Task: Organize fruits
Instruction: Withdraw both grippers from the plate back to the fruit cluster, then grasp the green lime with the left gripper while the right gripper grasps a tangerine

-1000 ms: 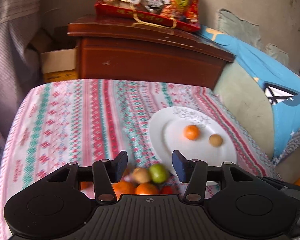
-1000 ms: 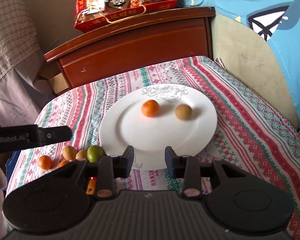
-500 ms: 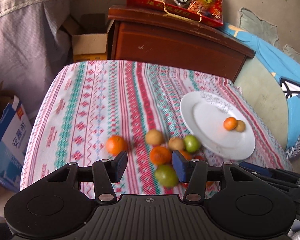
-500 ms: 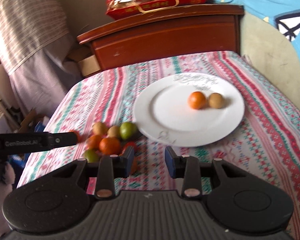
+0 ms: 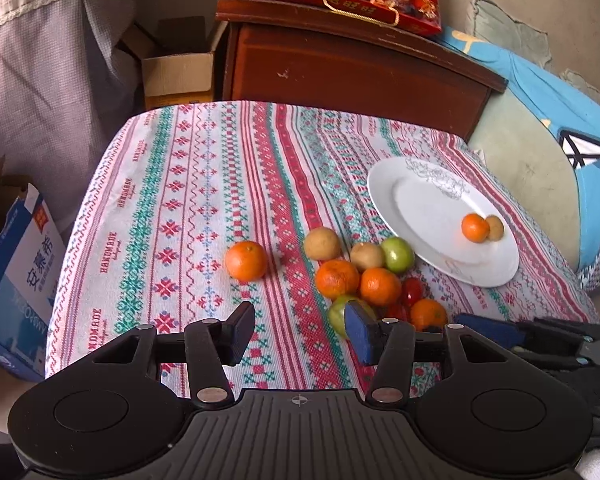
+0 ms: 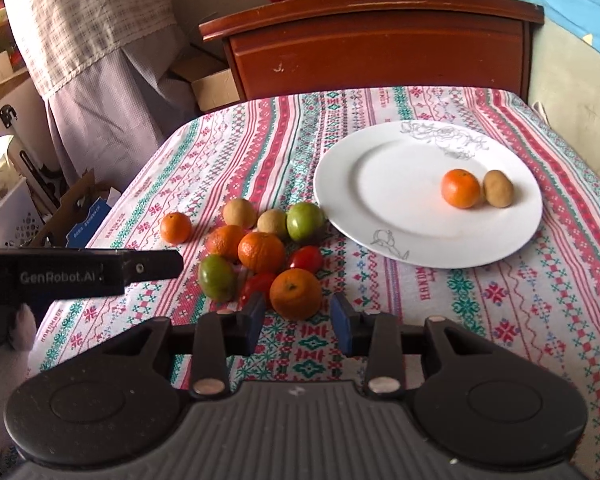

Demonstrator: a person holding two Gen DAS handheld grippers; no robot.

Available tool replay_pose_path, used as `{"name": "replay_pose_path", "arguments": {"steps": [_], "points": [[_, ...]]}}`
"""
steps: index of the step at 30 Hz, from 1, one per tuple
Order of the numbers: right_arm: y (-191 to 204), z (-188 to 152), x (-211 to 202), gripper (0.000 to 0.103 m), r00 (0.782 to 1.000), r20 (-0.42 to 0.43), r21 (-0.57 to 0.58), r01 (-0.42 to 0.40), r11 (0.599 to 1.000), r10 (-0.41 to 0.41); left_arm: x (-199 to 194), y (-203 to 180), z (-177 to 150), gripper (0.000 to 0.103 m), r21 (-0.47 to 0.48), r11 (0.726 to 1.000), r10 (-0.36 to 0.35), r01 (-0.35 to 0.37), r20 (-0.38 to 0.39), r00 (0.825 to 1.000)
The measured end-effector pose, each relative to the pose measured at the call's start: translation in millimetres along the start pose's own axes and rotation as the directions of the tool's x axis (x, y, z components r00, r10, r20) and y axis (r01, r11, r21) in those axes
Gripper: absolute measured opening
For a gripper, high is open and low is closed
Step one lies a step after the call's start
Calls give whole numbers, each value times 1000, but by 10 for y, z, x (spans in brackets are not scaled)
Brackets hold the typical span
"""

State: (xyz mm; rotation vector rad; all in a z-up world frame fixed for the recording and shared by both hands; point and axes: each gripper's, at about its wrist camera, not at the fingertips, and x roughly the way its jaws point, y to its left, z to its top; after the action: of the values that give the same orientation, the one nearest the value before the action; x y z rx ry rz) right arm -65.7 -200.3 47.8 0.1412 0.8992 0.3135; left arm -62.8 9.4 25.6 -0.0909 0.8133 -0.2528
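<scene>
Orange mandarin (image 6: pixel 295 293) dead ahead of right gripper (image 6: pixel 298 317), nearest of pile left of plate (image 6: pixel 420 248); jaws spread, empty, straddling its near side. Left gripper (image 5: pixel 300 332) also agape, farther off.

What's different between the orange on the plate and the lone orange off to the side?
The orange on the plate sits on the white plate touching a brown fruit; the lone orange lies on the tablecloth, apart from the pile. Both look round and unpeeled.
</scene>
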Motion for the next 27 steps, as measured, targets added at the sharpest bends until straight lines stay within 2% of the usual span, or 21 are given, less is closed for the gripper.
{"name": "replay_pose_path", "arguments": {"steps": [5,7,14,27], "points": [[14,-1,75,37,1000,-3,-12,-1,1000,1,24,-35,-41,49,31,999,-13,14,-11,1000],[-5,0,86,30,1000,-6,-4,-8,1000,8,36,-55,-55,49,41,999,-21,21,-16,1000],[-85,26,-27,29,1000,13,17,11,1000,-12,86,-162,-104,49,91,995,-42,44,-23,999],[-121,5,17,33,1000,-7,37,17,999,-17,271,-379,-182,49,226,974,7,-8,4,1000]]}}
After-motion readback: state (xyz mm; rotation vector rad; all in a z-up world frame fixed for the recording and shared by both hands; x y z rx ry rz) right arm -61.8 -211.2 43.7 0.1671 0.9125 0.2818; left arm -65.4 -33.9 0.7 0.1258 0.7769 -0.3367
